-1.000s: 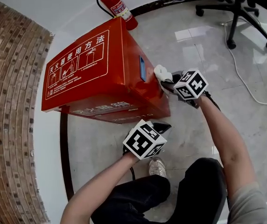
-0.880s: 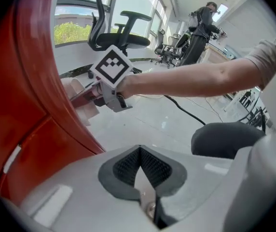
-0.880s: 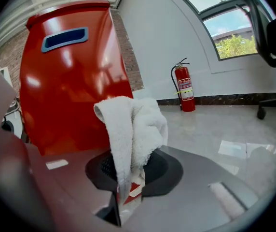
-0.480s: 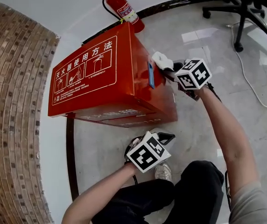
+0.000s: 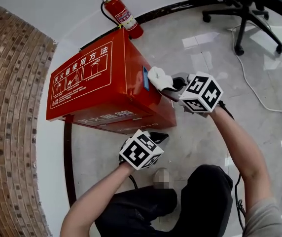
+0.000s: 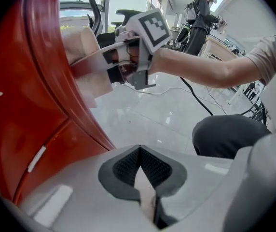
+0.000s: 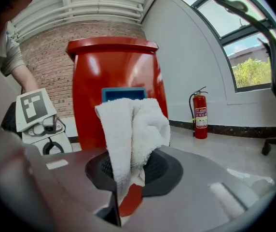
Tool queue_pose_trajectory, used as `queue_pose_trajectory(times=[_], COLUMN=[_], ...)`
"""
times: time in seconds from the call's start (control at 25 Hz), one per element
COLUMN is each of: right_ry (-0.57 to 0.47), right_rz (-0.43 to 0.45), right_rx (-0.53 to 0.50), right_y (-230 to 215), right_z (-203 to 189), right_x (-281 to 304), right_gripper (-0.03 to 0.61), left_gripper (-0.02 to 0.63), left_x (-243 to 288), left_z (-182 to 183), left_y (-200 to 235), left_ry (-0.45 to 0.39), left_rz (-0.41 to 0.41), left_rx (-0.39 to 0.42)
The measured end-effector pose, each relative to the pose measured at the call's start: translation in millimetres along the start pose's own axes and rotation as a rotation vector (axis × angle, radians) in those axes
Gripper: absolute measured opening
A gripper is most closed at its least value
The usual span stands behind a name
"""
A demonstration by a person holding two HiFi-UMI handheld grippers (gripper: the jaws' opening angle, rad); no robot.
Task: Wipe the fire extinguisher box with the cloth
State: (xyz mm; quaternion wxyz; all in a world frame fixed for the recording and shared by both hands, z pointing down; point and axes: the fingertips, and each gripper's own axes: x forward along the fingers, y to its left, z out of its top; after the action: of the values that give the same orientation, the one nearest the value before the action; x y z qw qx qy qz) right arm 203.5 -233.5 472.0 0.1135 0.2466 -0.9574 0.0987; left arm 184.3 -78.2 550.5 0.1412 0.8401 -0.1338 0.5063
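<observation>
The red fire extinguisher box [image 5: 96,78] stands on the floor, with white print on its top. My right gripper [image 5: 174,86] is shut on a white cloth [image 5: 159,78] and holds it against the box's right side, beside a blue latch [image 5: 145,78]. In the right gripper view the cloth [image 7: 134,129] bunches up out of the jaws in front of the box [image 7: 114,66]. My left gripper [image 5: 157,138] hangs low by the box's near right corner, shut and holding nothing. The left gripper view shows the box's side [image 6: 22,105] and the cloth [image 6: 82,57] pressed to it.
A red fire extinguisher [image 5: 123,15] stands by the white wall behind the box. A brick wall [image 5: 8,132] curves along the left. An office chair [image 5: 244,6] and a white cable [image 5: 259,90] are on the marble floor at the right. A person's legs [image 5: 190,206] are below.
The right gripper has brought the cloth in closer to the blue latch on the box's side. The left gripper has stayed low by the near corner. The head view shifted a little.
</observation>
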Motion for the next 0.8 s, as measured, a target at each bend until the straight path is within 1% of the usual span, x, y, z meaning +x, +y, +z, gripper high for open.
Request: queue_pose_trajectory(times=[0.32,0.48,0.64,0.8], right_ry=[-0.006,0.021,-0.006,-0.024], right_rz=[0.07,0.082,0.085,0.037], right_rx=[-0.042,-0.134,-0.194,-0.248], right_y=[73.8,97.1,110.9,108.0], right_z=[-1.4,8.7,36.1,68.1], right_x=[-25.3,-37.9,-51.9,-56.2], right_gripper=[0.089,0.089,0.089,0.089], left_gripper=[0.0,0.0,0.0,0.0], left_x=[-18.7,-24.7,-32.3,-39.3], left_z=[1.7,0.6,2.6,6.7], left_y=[-10.2,-16.4,-15.8,-15.3], left_ry=[-0.015,-0.008,-0.017,-0.04], left_rz=[0.024,0.025,0.036,0.045], left_rx=[0.007,0.025,0.026,0.017])
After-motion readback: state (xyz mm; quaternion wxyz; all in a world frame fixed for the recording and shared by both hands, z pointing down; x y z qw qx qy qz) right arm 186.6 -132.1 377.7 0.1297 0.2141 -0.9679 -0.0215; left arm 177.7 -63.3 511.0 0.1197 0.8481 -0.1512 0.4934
